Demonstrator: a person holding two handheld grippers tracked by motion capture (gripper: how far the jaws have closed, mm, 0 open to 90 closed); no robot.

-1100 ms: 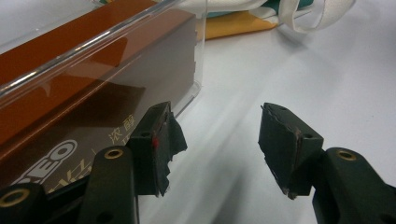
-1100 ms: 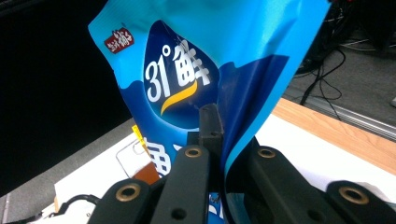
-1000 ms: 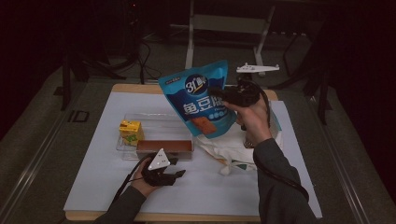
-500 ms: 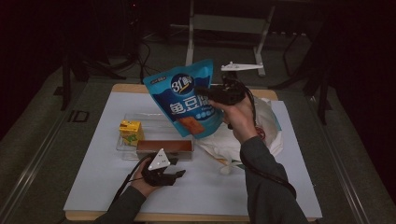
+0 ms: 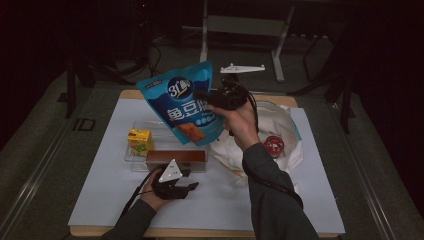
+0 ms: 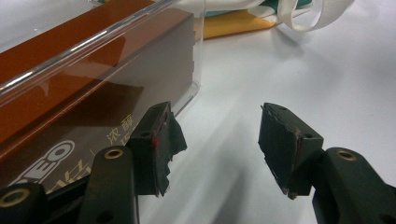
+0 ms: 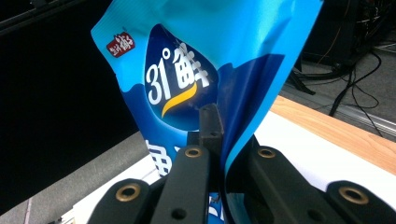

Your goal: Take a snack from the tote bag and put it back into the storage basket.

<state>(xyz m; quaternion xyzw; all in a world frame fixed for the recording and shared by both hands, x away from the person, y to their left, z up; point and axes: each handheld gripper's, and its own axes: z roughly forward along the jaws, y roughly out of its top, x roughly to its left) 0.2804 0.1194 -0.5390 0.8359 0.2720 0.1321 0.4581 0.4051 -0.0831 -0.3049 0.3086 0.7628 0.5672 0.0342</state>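
While right gripper [image 5: 212, 97] pinches blue snack bag [image 5: 182, 107] at side edge, aloft over desk [image 5: 100, 200]: light, crinkly, slippery film; sealed edge grips best. Left gripper [image 6: 215, 140] jaws spread, idle beside clear tray [image 5: 135, 160].

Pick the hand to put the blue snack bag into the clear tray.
Right. The right claw is shut on the blue snack bag, above the clear tray. The left claw is open on the table beside the brown box.

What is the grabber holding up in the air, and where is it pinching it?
The right gripper holds a blue snack bag above the table, pinching its side edge between shut jaws. The left gripper is open and holds nothing.
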